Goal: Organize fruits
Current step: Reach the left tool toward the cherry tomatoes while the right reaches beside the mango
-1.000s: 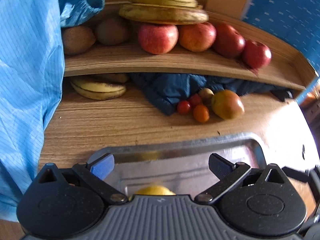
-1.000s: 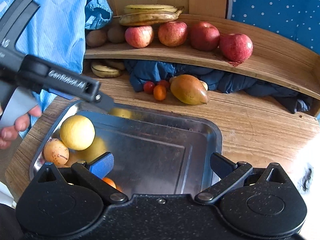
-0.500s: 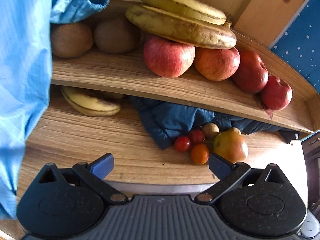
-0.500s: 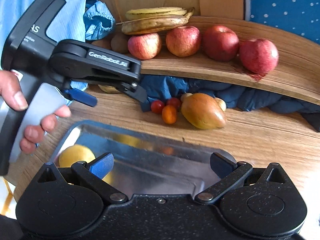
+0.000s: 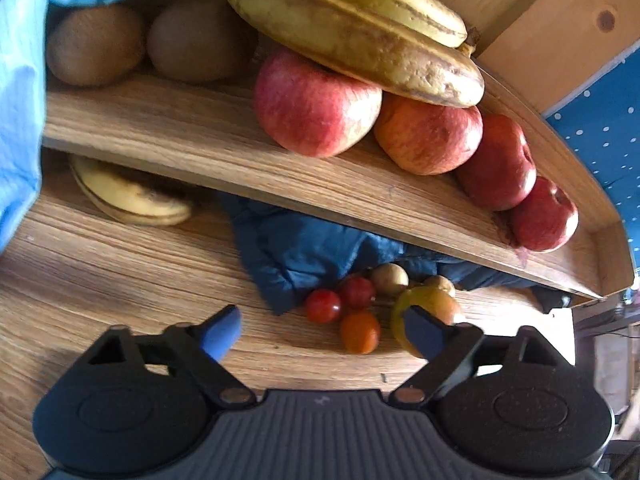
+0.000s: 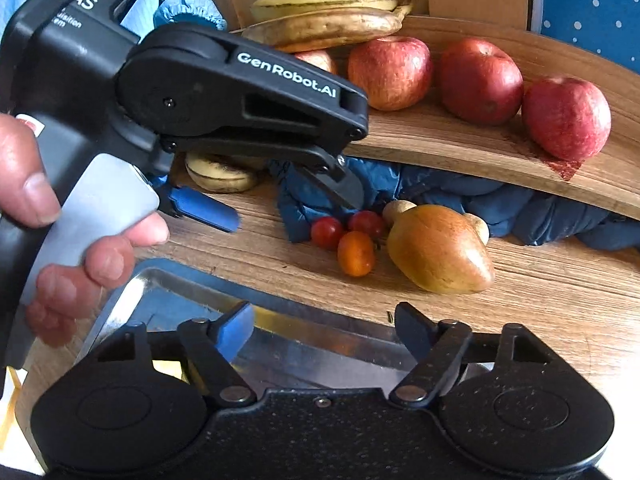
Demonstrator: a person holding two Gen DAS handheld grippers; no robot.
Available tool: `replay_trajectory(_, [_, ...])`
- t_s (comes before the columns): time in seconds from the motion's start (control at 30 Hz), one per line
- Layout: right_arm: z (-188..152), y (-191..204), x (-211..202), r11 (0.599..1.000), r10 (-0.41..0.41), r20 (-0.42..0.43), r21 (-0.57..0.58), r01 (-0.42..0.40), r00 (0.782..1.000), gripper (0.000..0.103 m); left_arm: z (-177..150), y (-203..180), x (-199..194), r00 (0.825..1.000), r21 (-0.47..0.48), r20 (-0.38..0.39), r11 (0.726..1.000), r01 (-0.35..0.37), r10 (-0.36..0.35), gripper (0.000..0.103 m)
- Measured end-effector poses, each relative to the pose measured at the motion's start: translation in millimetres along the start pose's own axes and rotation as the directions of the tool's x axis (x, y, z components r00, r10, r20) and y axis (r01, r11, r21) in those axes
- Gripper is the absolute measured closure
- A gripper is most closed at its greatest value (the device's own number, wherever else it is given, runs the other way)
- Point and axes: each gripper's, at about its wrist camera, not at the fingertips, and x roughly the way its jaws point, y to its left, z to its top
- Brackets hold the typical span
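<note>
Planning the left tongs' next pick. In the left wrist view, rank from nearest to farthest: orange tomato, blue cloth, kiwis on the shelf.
1. Orange tomato, on the table just ahead of the left tongs.
2. Blue cloth, behind it under the shelf.
3. Kiwis, upper left on the shelf.

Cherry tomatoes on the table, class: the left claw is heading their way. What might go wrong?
The open left claw could scatter the tight cluster: red cherry tomatoes, orange one and mango sit touching. Squeezing may burst one. The shelf overhangs close above, so lifting might bump it.
</note>
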Motion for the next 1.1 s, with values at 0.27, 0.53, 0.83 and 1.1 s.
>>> replay_trajectory(0.27, [3,-3,9,1.0,-0.023,0.028,0.002,0.023,0.999,0.043,3,5,6,0.999,-0.039,-0.028,0.999,0.024,-0.026,0.031])
replay_trajectory(0.53, [5,-6,17,0.999,-0.032,0.039,0.011,0.032,0.999,0.055,10,10,11,0.996,-0.1,-0.052,0.993,0.061,-0.067,0.047])
replay_trajectory(0.83, [7,-7,22,0.998,-0.048,0.041,0.034,0.046,0.998,0.059,14,11,19,0.997,-0.125,-0.053,0.991,0.045,-0.052,0.047])
replay_trajectory(1.1, [13,-5,28,0.995,-0.077,0.037,0.065,0.075,0.996,0.063,16,15,22,0.998,-0.139,-0.059,0.99,0.024,-0.032,0.053])
